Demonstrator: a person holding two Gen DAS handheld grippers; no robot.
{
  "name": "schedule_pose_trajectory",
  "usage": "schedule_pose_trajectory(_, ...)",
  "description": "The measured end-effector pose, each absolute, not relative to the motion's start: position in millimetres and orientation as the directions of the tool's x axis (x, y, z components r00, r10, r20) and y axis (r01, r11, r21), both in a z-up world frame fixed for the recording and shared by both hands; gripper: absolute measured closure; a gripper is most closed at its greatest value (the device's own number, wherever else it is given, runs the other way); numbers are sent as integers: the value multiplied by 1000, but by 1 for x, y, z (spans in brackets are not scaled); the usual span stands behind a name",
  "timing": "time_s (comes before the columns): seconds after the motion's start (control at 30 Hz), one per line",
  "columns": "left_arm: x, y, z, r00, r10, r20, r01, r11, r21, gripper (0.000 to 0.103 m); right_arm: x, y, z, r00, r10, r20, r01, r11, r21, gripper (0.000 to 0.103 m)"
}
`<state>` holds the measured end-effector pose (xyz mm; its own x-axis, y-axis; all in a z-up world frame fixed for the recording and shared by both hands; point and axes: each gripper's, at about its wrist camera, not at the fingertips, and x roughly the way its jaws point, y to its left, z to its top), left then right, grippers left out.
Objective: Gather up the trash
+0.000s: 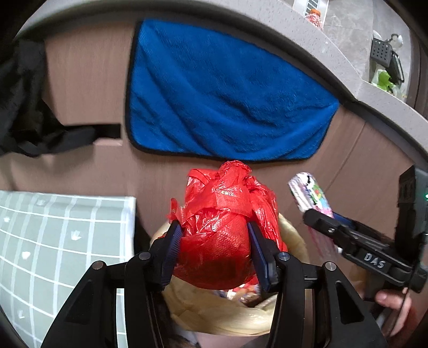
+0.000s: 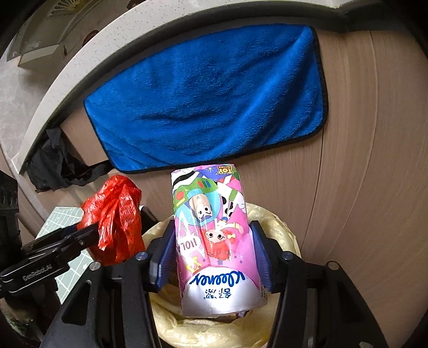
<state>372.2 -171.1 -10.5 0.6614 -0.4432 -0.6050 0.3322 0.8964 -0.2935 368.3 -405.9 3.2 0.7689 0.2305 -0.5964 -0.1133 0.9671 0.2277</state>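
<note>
On your far left a grey grid-patterned mat (image 1: 53,241) lies flat, and a black cloth (image 1: 24,107) hangs from the cabinet edge above it. Your left gripper (image 1: 214,235) holds a crumpled red plastic bag (image 1: 222,222), its blue pads (image 1: 171,249) against the bag's two sides, right over the bin lined with a pale yellow bag (image 1: 219,316). Behind, a blue microfibre towel (image 1: 222,93) hangs on the brown cabinet front (image 1: 361,174) under the grey speckled countertop (image 1: 267,24). Just right of the red bag, your right gripper (image 2: 214,235) holds a pink Kleenex tissue pack with cartoon print (image 2: 214,241) upright between its pads, the pack's lower end inside the rim of the same lined bin (image 2: 203,329). The two pieces of trash sit side by side, near but apart
</note>
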Motion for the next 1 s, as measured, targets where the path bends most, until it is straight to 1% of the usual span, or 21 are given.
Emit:
schedule_pose_trajectory(0.03,375,-171,-12,645,-454,-614,335,891,-307,42,371,-406,1,766,224,-603,-99,967,233,44)
schedule_pose_trajectory(0.07,378,-168,-14,634,-461,-621,328,887,-324,35,372,-407,-1,763,225,-606,-92,966,243,41)
schedule_pose_trajectory(0.1,379,-165,-14,638,-457,-620,318,889,-328,33,373,-408,-2,760,230,-609,-84,962,259,41)
schedule_pose_trajectory(0.2,377,-160,-11,650,-447,-614,306,894,-327,33,372,-409,-6,750,250,-613,-85,954,286,41)
schedule_pose_trajectory(0.37,365,-150,-1,667,-437,-603,292,898,-328,33,359,-401,-1,758,249,-603,-86,954,287,40)
schedule_pose_trajectory(0.5,345,-143,5,685,-396,-611,283,918,-276,33,342,-397,3,759,266,-595,-93,948,305,38)
schedule_pose_trajectory(0.6,311,-131,8,712,-324,-623,253,946,-203,33,323,-392,6,747,265,-610,-86,948,306,38)
schedule_pose_trajectory(0.67,281,-122,12,745,-279,-606,229,960,-161,33,302,-385,11,750,266,-605,-96,950,298,38)
schedule_pose_trajectory(0.83,195,-99,21,826,-197,-528,182,980,-80,33,231,-356,25,802,251,-542,-166,965,201,38)
schedule_pose_trajectory(0.9,167,-95,22,840,-173,-515,172,984,-50,33,203,-344,29,815,257,-519,-192,965,177,38)
schedule_pose_trajectory(1.0,128,-88,19,846,-122,-520,133,991,-17,33,157,-323,25,819,282,-500,-227,959,168,38)
